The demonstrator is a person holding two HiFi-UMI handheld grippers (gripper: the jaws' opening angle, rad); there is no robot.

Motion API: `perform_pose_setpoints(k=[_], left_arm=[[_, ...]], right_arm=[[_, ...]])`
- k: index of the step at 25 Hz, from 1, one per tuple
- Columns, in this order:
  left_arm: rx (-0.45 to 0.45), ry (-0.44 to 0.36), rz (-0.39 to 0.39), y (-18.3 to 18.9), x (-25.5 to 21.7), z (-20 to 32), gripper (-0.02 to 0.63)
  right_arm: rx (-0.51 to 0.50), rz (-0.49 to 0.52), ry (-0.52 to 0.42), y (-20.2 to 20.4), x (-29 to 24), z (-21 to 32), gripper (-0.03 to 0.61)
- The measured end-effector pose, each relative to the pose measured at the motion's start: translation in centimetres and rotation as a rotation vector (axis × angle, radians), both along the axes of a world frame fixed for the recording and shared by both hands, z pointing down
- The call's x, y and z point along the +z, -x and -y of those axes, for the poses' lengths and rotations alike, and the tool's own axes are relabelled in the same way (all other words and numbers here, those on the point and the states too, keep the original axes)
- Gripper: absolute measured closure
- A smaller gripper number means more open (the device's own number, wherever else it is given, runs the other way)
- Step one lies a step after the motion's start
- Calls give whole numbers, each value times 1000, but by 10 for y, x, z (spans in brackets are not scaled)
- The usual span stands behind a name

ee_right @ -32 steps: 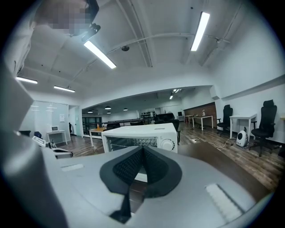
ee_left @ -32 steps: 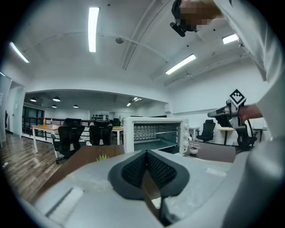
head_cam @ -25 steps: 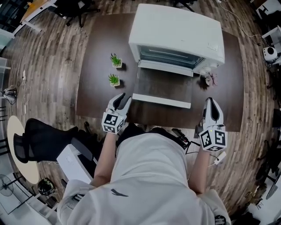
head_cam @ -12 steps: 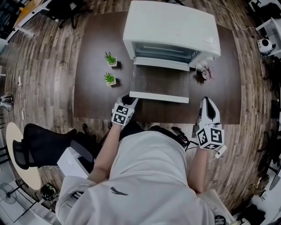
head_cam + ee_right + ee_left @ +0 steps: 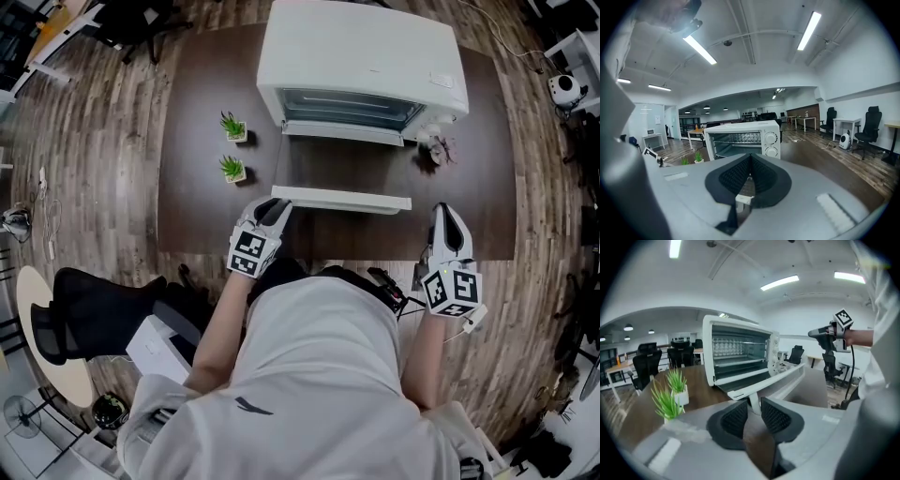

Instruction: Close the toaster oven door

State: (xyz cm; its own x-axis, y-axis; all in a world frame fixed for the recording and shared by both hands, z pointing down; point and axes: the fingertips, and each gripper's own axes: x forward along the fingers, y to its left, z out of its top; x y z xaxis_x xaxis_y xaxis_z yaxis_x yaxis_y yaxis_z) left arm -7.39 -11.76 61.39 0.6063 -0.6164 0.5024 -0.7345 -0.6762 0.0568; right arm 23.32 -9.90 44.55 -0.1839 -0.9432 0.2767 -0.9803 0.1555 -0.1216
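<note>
The white toaster oven (image 5: 361,56) stands at the back of the dark table (image 5: 202,211); its door (image 5: 342,199) hangs part-way up, seen nearly edge-on. My left gripper (image 5: 272,208) is at the door's left front corner. In the left gripper view its jaws (image 5: 753,406) are closing, with the post of the door handle (image 5: 752,401) between the tips and a sliver of gap on each side. The oven (image 5: 740,352) shows its racks behind. My right gripper (image 5: 447,211) hovers near the table's front right, shut (image 5: 750,159) on nothing, facing the oven (image 5: 745,138).
Two small potted plants (image 5: 232,127) (image 5: 232,169) stand left of the oven, close to my left gripper. A small ornament (image 5: 436,150) sits by the oven's right front corner. A black chair (image 5: 75,300) and a white box (image 5: 159,347) are on the floor at left.
The door has swung up from lying flat to part-way raised. My left gripper moved in from the table's front edge to the door's left corner. The right gripper barely moved.
</note>
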Motion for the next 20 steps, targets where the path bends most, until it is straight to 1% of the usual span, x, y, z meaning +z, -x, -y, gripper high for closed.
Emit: perform_pose_setpoints(k=[2, 4, 7, 9, 14, 16, 18, 20], left_arm=[[-3, -60, -1, -2, -21, 5, 514], [-16, -107, -19, -1, -43, 13, 514], [-33, -197, -33, -1, -78, 31, 528], [-49, -242, -48, -2, -98, 47, 540], [-83, -350, -129, -9, -147, 98, 559], [-83, -377, -125, -13, -157, 117, 574], [-79, -393, -97, -17, -163, 133, 619], [-78, -395, -75, -21, -164, 146, 621]], right_arm=[[-2, 2, -2, 1, 0, 1, 575], [-5, 5, -5, 3, -1, 3, 575], [-12, 11, -12, 7, -1, 5, 575], [-14, 12, -14, 9, -1, 5, 575], [-6, 12, -11, 9, -2, 4, 575], [3, 12, -10, 7, -1, 2, 575], [13, 11, -9, 5, -1, 0, 575], [26, 10, -9, 3, -1, -2, 575]])
